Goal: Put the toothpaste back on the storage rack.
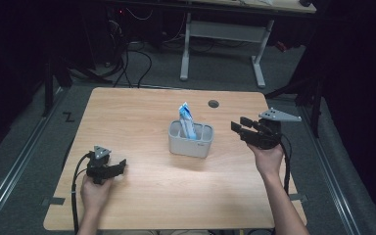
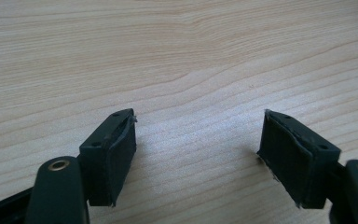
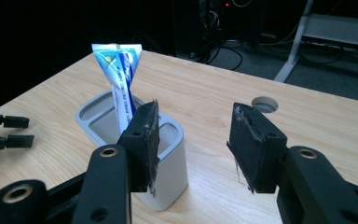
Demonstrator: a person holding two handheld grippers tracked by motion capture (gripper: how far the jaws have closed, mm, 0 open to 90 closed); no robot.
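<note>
A grey holder with compartments stands near the middle of the wooden table. A blue and white tube stands upright in it, also seen in the right gripper view as the tube in the holder. My right gripper hovers open to the right of the holder with nothing between its jaws; the right gripper looks at the holder from close by. My left gripper rests low at the front left, open and empty, and the left gripper faces bare wood.
A round cable hole is set in the table behind the holder. Beyond the far edge stands a white desk frame with cables on the floor. The left gripper appears at the left edge of the right gripper view.
</note>
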